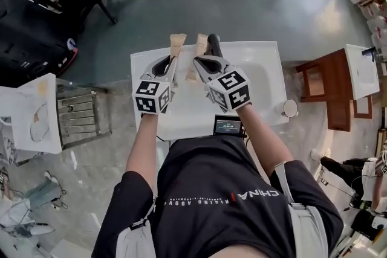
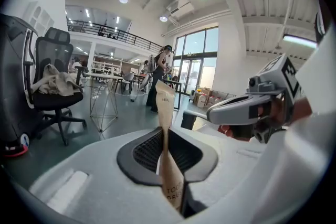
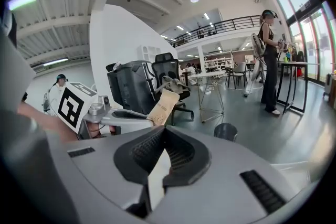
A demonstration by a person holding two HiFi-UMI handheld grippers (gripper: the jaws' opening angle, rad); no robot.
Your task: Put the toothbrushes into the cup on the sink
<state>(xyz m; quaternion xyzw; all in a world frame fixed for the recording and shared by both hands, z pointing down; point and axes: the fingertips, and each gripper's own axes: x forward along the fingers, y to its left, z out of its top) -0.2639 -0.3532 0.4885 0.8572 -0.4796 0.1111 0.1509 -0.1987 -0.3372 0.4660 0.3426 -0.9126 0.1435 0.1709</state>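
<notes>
Kraft-paper toothbrush packet (image 2: 164, 107) stands upright, clamped in my left gripper's (image 2: 166, 144) jaws. My right gripper (image 3: 164, 140) pinches a second packet (image 3: 156, 176) edge-on, with the dark cup (image 3: 229, 131) beyond, right of its jaws.

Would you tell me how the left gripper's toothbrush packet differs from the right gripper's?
The left packet stands upright well past the left gripper's jaw tips, print showing; the right packet shows its camera only a pale strip inside the right gripper. Overhead, the right packet is nearer the dark cup than the left packet. Both are tan paper, clamped.
</notes>
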